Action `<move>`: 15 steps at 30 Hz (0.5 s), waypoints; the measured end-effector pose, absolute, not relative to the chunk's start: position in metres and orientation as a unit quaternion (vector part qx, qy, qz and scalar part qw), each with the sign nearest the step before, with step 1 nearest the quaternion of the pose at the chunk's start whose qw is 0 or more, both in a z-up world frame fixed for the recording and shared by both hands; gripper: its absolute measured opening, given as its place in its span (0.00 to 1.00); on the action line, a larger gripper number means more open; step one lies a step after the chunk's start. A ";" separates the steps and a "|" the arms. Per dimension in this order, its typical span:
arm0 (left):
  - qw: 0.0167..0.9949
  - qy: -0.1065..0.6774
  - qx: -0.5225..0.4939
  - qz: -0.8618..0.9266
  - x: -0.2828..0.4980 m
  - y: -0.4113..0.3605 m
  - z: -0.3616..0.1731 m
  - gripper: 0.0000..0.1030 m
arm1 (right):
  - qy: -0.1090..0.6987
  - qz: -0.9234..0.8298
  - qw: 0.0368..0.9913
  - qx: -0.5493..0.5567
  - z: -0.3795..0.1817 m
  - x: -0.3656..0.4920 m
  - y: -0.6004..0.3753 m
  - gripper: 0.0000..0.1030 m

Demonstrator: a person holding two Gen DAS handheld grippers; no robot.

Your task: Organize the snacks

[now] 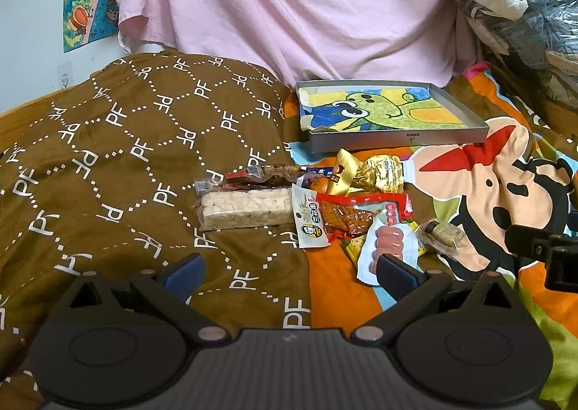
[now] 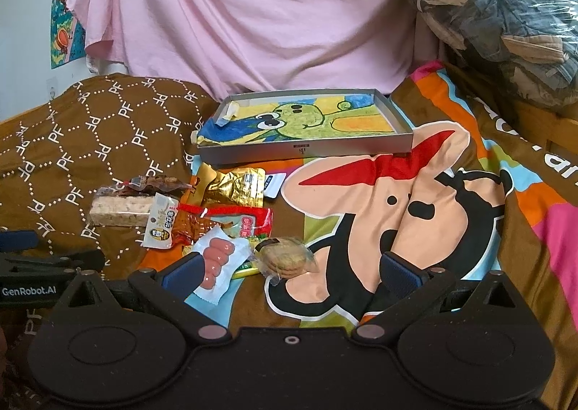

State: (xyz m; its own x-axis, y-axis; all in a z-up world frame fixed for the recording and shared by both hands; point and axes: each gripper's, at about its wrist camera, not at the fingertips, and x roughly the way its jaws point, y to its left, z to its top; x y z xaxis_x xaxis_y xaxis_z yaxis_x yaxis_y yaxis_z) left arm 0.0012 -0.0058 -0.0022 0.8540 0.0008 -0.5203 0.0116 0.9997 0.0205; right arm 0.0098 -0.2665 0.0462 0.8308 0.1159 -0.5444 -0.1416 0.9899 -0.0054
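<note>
Since the snack packets lie heaped on the bed at centre left, just below the empty grey box lid, both grippers, left and right, hover with jaws apart, probably about to start sorting.

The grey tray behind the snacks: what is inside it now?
Inside the grey tray lies only a coloured drawing of a green cartoon creature covering its floor. No snacks are in it. What is under the drawing cannot be seen.
</note>
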 end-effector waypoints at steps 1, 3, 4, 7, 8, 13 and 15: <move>0.963 0.270 0.012 -0.003 0.001 -0.006 -0.003 1.00 | 0.284 0.066 0.956 -0.023 0.046 0.011 -0.267 0.99; 0.963 0.270 0.016 -0.003 0.001 -0.007 -0.003 1.00 | 0.285 0.067 0.956 -0.023 0.045 0.012 -0.269 0.99; 0.963 0.270 0.017 -0.002 0.002 -0.007 -0.003 1.00 | 0.286 0.066 0.956 -0.024 0.044 0.013 -0.270 0.99; 0.961 0.276 0.016 0.000 0.004 -0.006 -0.004 1.00 | 0.287 0.064 0.956 -0.026 0.042 0.016 -0.274 0.99; 0.960 0.278 0.015 0.001 0.005 -0.005 -0.004 1.00 | 0.286 0.064 0.956 -0.028 0.041 0.017 -0.275 0.99; 0.958 0.285 0.015 0.004 0.010 -0.004 -0.005 1.00 | 0.288 0.071 0.955 -0.029 0.037 0.024 -0.281 0.99; 0.958 0.288 0.017 0.001 0.013 -0.005 -0.005 1.00 | 0.289 0.073 0.954 -0.032 0.036 0.027 -0.281 0.99</move>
